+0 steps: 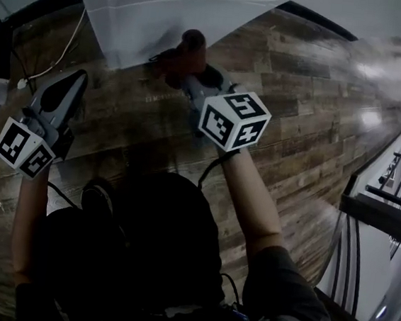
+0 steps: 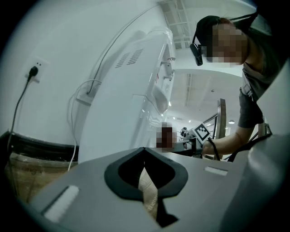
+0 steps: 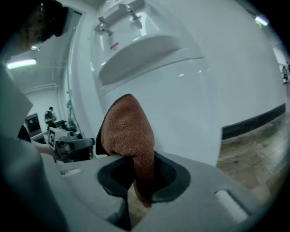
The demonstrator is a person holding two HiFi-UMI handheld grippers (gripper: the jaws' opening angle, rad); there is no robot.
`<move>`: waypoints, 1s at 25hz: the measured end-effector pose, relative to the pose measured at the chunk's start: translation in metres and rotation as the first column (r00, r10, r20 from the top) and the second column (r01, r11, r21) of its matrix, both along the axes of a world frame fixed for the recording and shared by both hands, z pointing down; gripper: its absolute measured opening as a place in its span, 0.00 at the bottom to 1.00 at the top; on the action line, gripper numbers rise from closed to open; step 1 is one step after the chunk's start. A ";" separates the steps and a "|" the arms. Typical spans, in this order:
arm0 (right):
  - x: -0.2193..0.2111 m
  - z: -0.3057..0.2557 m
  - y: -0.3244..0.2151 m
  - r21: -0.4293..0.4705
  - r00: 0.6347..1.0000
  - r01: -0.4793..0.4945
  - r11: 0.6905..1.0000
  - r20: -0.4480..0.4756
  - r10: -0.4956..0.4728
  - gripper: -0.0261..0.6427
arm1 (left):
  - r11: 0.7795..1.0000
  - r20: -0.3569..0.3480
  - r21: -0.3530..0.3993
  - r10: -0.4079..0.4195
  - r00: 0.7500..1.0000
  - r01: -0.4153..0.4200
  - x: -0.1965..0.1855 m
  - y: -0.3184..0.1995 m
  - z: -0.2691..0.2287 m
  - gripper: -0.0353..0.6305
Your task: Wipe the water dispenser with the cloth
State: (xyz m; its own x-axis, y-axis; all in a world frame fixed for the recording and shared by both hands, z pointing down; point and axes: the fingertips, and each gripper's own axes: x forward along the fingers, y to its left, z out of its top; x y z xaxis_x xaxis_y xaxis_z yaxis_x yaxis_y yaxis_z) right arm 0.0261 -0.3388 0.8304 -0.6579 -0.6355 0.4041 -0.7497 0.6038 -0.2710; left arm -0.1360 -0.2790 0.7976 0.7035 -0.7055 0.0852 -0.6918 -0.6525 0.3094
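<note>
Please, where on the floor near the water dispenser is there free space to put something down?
The wooden floor right of the right gripper is bare. A narrower strip lies between both grippers. Crowded: at the water dispenser, around the cloth, and by the left gripper, where a white cable runs.

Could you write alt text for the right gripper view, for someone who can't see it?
A rust-brown cloth is pinched in the right tongs and held up at the white front of a water dispenser, with the dispenser's taps higher up. Wood floor shows at lower right.
</note>
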 end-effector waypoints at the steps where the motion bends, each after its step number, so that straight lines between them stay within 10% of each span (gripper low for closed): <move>1: -0.025 -0.007 0.009 0.009 0.998 0.056 0.998 0.025 -0.057 0.13 | 1.000 -0.001 0.007 -0.006 1.000 0.006 -0.003 0.000 -0.003 0.07; 10: -0.139 -0.047 0.017 0.042 0.964 0.250 0.967 0.076 -0.253 0.13 | 0.999 -0.006 0.017 -0.041 0.999 0.041 -0.012 0.001 -0.010 0.07; 25: 0.030 -0.052 -0.054 -0.018 0.991 -0.102 0.995 0.085 0.103 0.13 | 1.000 -0.010 0.007 0.002 1.000 -0.002 0.004 -0.006 -0.001 0.07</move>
State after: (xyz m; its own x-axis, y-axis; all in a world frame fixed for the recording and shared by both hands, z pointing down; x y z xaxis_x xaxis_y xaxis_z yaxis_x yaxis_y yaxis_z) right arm 0.0560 -0.3932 0.7783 -0.6219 -0.6964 0.3582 -0.7813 0.5205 -0.3446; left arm -0.1318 -0.2851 0.7964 0.7057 -0.7047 0.0735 -0.6874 -0.6558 0.3121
